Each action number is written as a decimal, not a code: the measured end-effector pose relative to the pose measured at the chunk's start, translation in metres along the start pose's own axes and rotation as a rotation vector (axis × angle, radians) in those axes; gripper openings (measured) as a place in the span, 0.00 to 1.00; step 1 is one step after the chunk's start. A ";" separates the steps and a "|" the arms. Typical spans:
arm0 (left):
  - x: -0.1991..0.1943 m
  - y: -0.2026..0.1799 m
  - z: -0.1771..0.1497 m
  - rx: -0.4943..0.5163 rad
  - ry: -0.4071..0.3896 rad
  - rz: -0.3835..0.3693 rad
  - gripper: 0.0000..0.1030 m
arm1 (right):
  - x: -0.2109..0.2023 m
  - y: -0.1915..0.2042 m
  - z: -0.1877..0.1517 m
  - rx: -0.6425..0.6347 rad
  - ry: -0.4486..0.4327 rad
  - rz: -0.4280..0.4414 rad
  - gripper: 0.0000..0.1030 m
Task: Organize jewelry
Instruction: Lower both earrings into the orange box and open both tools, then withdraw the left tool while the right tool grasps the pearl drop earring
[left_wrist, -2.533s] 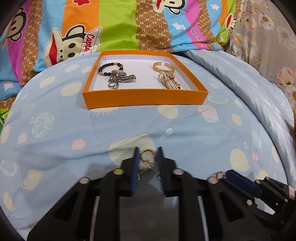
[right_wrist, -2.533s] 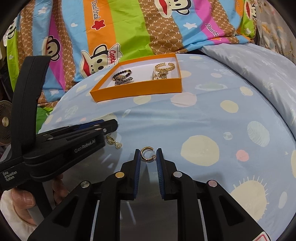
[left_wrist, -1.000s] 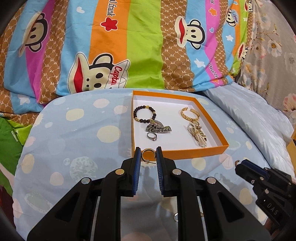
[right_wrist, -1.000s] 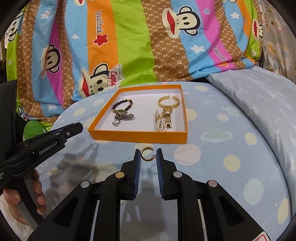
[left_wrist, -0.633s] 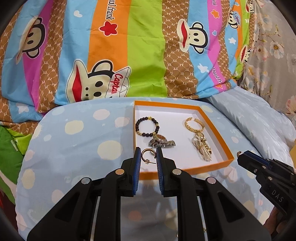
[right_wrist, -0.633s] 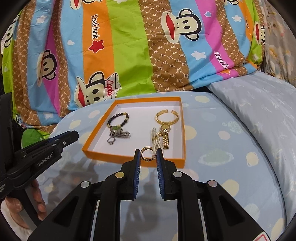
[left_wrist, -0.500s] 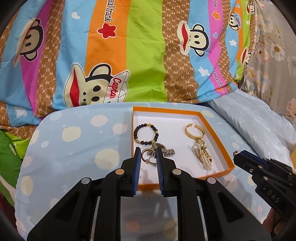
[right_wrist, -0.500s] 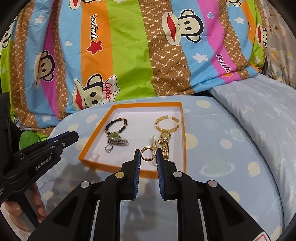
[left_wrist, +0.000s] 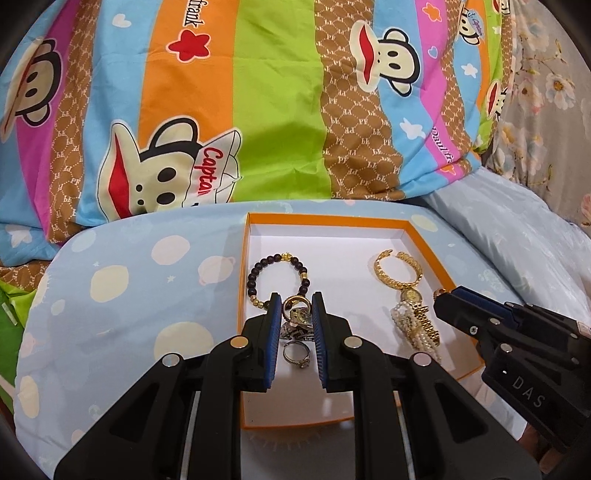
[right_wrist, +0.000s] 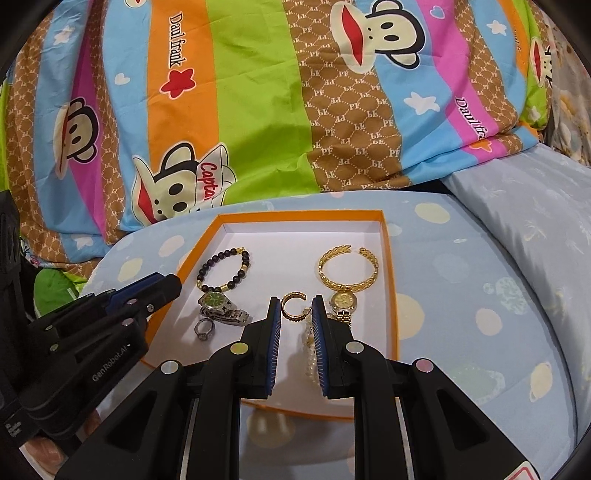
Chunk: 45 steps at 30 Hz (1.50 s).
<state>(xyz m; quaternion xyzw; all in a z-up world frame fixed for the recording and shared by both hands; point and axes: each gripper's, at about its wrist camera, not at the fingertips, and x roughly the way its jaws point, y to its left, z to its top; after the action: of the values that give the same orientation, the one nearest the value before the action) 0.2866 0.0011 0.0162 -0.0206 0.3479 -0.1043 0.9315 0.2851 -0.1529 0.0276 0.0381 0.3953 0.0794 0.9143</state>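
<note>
Left tool (left_wrist: 294, 308) is narrowed on a gold hoop earring (left_wrist: 295, 303) pinched between its tips, above the orange box (left_wrist: 428, 236) on the bed; beaded bracelet (left_wrist: 277, 275) just beyond the tips, silver ring (left_wrist: 295, 353) beneath the jaws. Right tool (right_wrist: 294, 309) likewise grips an open gold ear cuff (right_wrist: 293, 305) between its tips over the same box, gold bangle (right_wrist: 349, 267) ahead to its right.
</note>
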 end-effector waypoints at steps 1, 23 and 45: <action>0.002 0.000 0.000 -0.001 0.002 0.001 0.15 | 0.003 0.000 0.000 0.000 0.005 0.001 0.16; 0.013 0.001 0.001 0.010 0.007 0.009 0.16 | 0.023 0.006 -0.003 -0.023 0.026 0.002 0.16; -0.025 0.033 -0.007 -0.112 -0.071 0.051 0.52 | -0.041 -0.011 -0.018 0.021 -0.096 -0.019 0.32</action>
<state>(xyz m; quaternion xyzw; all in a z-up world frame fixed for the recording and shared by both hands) 0.2691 0.0386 0.0232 -0.0674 0.3205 -0.0602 0.9429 0.2455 -0.1709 0.0437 0.0478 0.3522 0.0647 0.9325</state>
